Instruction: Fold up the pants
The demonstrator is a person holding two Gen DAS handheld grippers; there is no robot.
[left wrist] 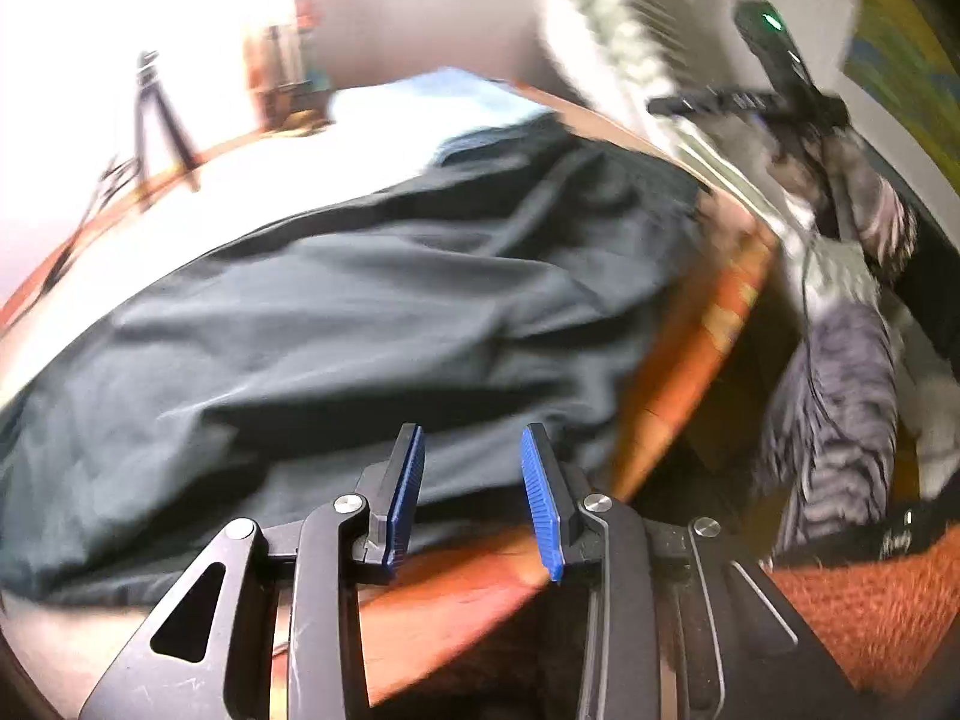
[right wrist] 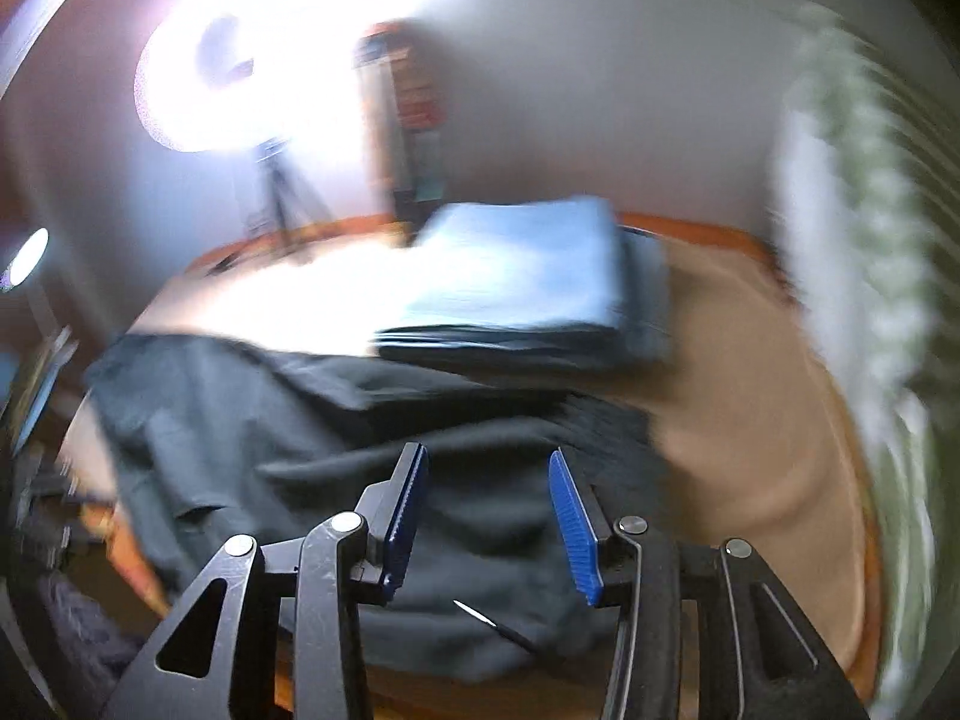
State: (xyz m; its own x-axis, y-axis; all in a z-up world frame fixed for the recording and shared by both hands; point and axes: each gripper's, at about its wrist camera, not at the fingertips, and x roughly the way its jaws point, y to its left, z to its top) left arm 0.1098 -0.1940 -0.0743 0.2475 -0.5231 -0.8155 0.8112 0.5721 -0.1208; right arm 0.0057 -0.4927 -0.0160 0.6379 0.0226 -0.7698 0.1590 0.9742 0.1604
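Dark grey-green pants [left wrist: 360, 300] lie loosely crumpled across a wooden table [left wrist: 690, 360]. They also show in the right wrist view [right wrist: 288, 456]. My left gripper [left wrist: 474, 450] is open and empty, its blue pads just above the pants' near edge. My right gripper [right wrist: 489, 474] is open and empty, hovering over the pants' near part. The other gripper's black body [left wrist: 780, 78] shows at the far right of the left wrist view. Both views are motion-blurred.
A stack of folded light blue and dark clothes [right wrist: 522, 282] sits at the table's far side. A tripod [left wrist: 156, 120] and ring light [right wrist: 240, 60] stand beyond it. A white-green curtain [right wrist: 858, 240] hangs right. An orange woven seat [left wrist: 870, 600] is below right.
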